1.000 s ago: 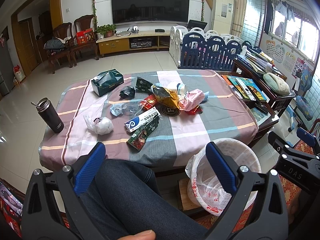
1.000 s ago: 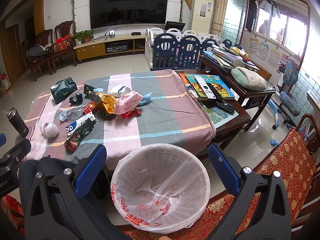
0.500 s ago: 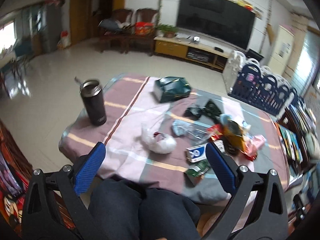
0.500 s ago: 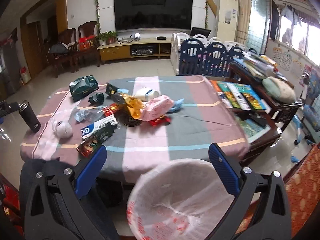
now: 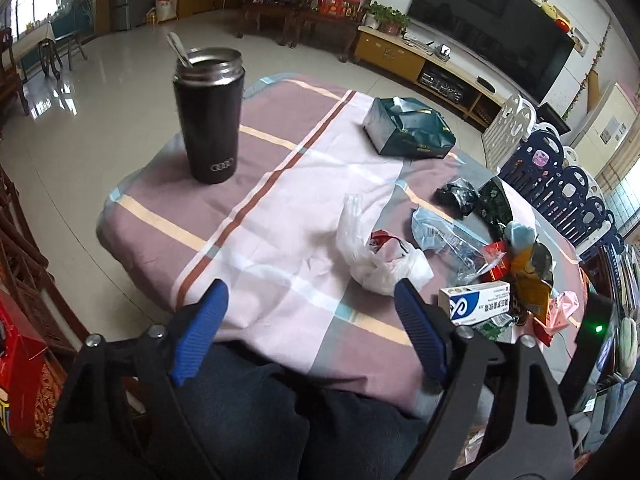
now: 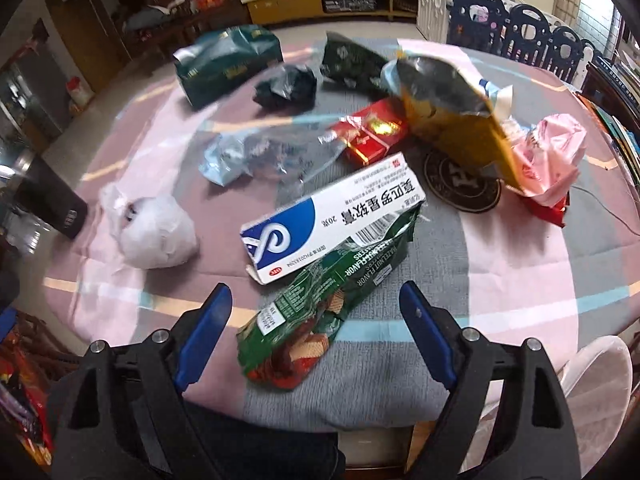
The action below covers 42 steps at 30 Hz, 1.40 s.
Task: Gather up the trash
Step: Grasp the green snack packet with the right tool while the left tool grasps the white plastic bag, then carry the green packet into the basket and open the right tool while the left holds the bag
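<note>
Moved since a second ago: both your grippers have swung off the lined bin and dropped toward the cloth-covered table; the bin now shows only as a pale plastic edge at the lower right of the right wrist view.
Left gripper: jaws closing from wide, nothing between them; bare cloth lies ahead, and the knotted white plastic bag sits just beside the right-hand finger.
Right gripper: jaws closing from wide; the green wafer wrapper lies between the fingers, pads not yet on it.
Meaning for task: you look to be at the first pick; no trash is held yet, and all of it lies on the table.
Trash location: clustered mid-table, with the white and blue carton overlapping the wrapper's far end.
Wrapper: crinkled glossy film, flattened, torn open at the near end.
Carton: rigid card, long box shape, one end flap open.
White bag: thin, soft, bunched into a lump with a twisted tail.
Other litter: clear crumpled film, red foil pack, gold pouch with silver lining, pink bag.
Not trash, likely: black steel tumbler, upright, spoon in it, well apart from the litter.
Risk: lifting the wrapper may drag the carton along.
</note>
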Each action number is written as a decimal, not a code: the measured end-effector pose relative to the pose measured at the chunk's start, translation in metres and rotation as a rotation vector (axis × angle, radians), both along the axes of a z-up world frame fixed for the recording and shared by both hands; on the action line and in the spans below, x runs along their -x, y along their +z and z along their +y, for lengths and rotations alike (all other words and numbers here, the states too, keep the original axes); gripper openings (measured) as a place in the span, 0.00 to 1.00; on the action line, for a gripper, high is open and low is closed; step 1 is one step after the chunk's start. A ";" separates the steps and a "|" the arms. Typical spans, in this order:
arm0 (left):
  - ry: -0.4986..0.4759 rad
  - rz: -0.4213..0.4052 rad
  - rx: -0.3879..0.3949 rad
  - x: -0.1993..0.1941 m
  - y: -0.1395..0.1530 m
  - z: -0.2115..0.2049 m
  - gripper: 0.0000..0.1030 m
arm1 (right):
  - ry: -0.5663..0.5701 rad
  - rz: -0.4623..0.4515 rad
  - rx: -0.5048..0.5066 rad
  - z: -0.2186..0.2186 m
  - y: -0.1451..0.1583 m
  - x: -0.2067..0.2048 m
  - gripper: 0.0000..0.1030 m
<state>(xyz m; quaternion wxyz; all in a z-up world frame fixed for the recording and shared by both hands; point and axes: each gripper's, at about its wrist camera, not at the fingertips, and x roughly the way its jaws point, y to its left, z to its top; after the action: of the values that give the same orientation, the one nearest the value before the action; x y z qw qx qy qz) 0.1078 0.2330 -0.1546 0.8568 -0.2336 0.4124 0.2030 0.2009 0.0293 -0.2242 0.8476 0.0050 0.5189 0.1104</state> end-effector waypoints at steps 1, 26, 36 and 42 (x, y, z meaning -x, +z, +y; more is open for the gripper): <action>-0.006 0.000 0.010 -0.008 -0.005 0.001 0.87 | -0.005 0.010 0.007 0.000 -0.004 -0.001 0.70; -0.227 0.072 0.189 -0.100 -0.064 -0.042 0.27 | -0.044 -0.122 0.117 -0.123 0.045 0.078 0.12; -0.279 -0.044 0.061 -0.030 0.001 -0.076 0.27 | -0.117 -0.030 -0.031 -0.114 0.014 0.042 0.87; -0.315 -0.159 -0.051 0.001 0.047 -0.088 0.27 | -0.089 0.032 0.114 -0.080 -0.014 0.024 0.65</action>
<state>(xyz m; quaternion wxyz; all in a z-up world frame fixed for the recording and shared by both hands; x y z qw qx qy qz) 0.1067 0.1448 -0.1075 0.9135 -0.1595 0.3697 0.0578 0.1771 -0.0510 -0.2386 0.8422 -0.0183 0.5372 0.0430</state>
